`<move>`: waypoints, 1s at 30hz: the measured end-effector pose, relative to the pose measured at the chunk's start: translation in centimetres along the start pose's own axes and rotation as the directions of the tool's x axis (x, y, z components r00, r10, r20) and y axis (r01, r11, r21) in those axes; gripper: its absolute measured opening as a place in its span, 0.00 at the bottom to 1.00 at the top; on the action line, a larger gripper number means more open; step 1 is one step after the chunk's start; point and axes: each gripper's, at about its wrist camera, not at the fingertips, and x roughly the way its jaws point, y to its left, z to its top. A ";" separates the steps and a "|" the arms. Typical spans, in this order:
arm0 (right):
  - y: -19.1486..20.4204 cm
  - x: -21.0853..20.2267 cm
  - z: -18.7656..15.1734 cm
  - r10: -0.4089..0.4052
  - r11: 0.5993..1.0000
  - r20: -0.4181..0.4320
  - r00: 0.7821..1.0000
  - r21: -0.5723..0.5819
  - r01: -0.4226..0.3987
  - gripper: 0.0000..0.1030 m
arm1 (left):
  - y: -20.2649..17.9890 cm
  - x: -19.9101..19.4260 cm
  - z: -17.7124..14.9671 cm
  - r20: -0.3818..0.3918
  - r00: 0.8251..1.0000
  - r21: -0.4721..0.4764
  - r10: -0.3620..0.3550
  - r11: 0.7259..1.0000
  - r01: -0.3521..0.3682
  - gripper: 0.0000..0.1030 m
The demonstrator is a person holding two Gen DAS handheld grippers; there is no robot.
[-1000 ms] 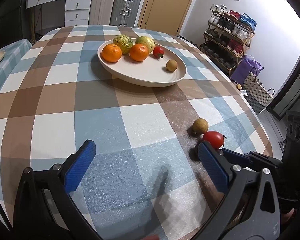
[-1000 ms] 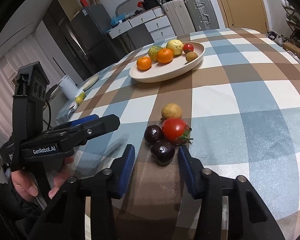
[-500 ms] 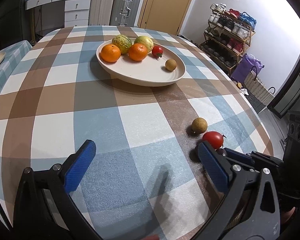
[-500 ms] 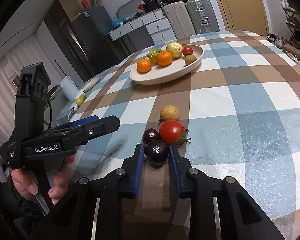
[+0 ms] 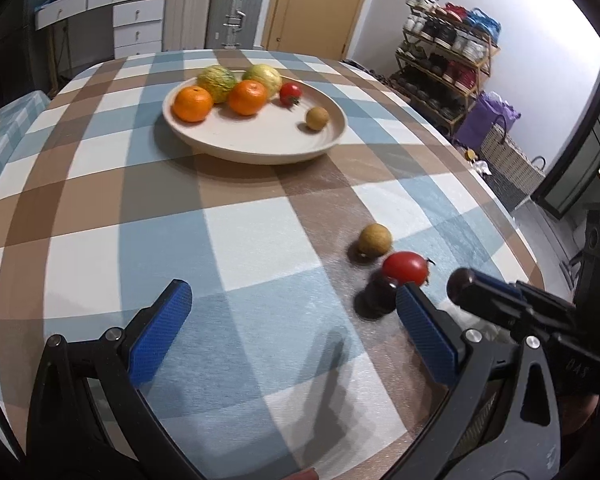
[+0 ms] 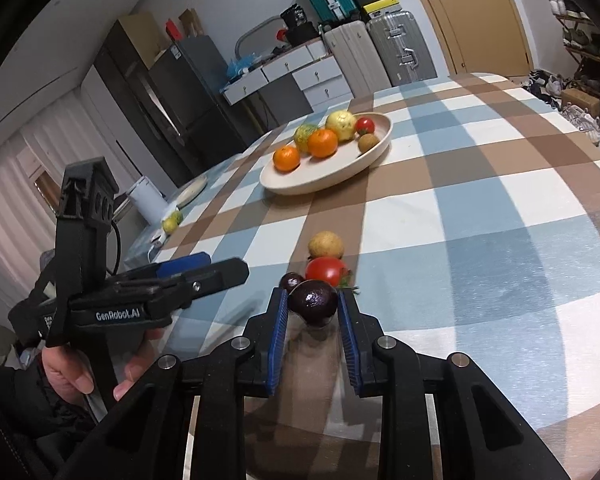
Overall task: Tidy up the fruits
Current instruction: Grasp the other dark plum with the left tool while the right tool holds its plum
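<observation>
With its pads pinching a dark purple fruit point(image 6: 314, 301), the right gripper point(image 6: 313, 320) must travel toward the plate point(image 6: 364, 166) at upper centre of frame.

Each black hand-held gripper point(image 6: 313, 312) carries blue ribbed pads point(image 6: 279, 340), silver screws and white "GenRobot.AI" lettering

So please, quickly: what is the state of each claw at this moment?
Left claw: open, holding nothing.
Right claw: closed on the dark purple fruit.
</observation>
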 end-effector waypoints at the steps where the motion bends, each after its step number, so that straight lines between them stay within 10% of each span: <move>1: -0.3 -0.2 0.0 0.000 1.000 0.004 1.000 0.007 0.000 0.25 | -0.3 0.1 0.0 -0.003 1.000 0.009 0.005 1.000 -0.005 0.99; 12: -2.5 -2.2 -0.2 0.014 0.998 0.048 0.999 0.056 -0.016 0.26 | -3.3 1.8 -0.1 -0.029 1.000 0.080 0.000 0.997 0.002 0.96; 26: -3.0 -2.2 -0.4 0.027 0.998 0.048 0.998 0.063 -0.030 0.26 | -4.1 2.3 -0.5 -0.081 0.988 0.116 -0.129 0.984 0.138 0.27; 30: -2.9 -2.0 -0.3 0.023 0.998 0.044 0.999 0.056 -0.026 0.25 | -4.2 2.2 -0.7 -0.086 0.982 0.122 -0.168 0.976 0.178 0.21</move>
